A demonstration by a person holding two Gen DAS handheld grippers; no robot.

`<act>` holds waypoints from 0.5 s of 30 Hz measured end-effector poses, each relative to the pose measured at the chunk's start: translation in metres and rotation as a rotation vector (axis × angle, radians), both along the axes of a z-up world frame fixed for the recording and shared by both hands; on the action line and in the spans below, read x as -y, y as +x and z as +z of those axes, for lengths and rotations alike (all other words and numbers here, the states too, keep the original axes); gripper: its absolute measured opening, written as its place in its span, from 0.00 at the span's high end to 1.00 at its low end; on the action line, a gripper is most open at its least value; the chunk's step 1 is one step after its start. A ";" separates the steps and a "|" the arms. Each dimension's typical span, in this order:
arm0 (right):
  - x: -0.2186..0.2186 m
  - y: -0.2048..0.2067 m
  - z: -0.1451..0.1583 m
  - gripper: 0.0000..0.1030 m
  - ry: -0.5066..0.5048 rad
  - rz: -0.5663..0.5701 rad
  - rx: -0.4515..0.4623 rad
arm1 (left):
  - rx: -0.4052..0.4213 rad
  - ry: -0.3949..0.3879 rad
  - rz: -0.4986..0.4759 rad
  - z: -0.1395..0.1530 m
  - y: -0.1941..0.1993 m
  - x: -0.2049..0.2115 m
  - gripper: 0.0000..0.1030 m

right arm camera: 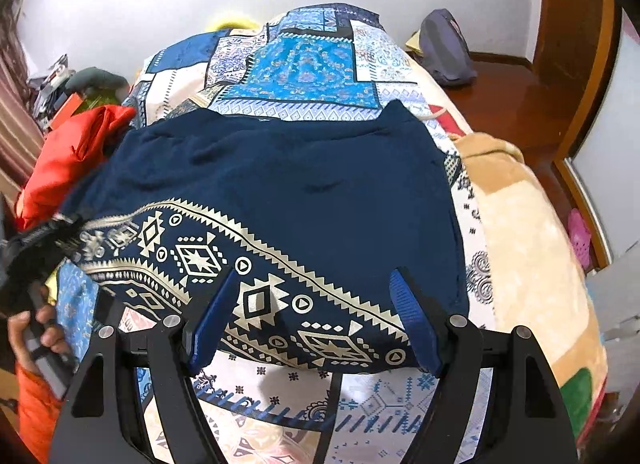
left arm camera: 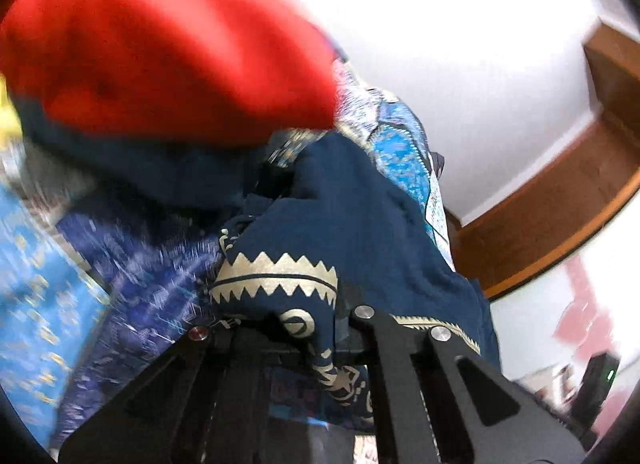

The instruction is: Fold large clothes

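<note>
Navy garment lies spread on the bed. Left gripper is clenched on its patterned hem corner; right gripper hangs released over the hem. One-sided lifting could drag it crooked and bunch into the red pile.

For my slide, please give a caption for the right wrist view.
Open right gripper hovers over navy patterned garment spread on patchwork bedspread.

Bright even indoor light, left view heavily motion-blurred, right view sharp, fisheye bending + dark corners.
</note>
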State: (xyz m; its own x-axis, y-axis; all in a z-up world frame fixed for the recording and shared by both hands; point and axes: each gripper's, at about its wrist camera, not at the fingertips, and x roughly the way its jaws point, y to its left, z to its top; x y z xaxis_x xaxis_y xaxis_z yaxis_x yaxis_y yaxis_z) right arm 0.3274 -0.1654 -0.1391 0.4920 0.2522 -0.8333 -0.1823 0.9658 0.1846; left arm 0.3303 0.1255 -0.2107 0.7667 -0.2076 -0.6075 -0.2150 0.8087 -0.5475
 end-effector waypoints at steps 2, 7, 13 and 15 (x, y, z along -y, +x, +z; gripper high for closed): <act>-0.005 0.002 0.005 0.28 -0.021 0.031 0.012 | 0.046 0.060 -0.027 0.025 -0.005 0.011 0.96; -0.036 0.013 0.019 0.28 -0.073 0.138 0.031 | 0.179 0.100 -0.097 0.092 -0.021 0.034 0.96; -0.093 0.009 0.014 0.28 0.010 0.339 -0.029 | 0.292 0.153 -0.109 0.144 -0.061 0.045 0.97; -0.116 0.003 0.000 0.28 0.062 0.415 -0.064 | 0.304 0.178 -0.109 0.147 -0.073 0.039 0.97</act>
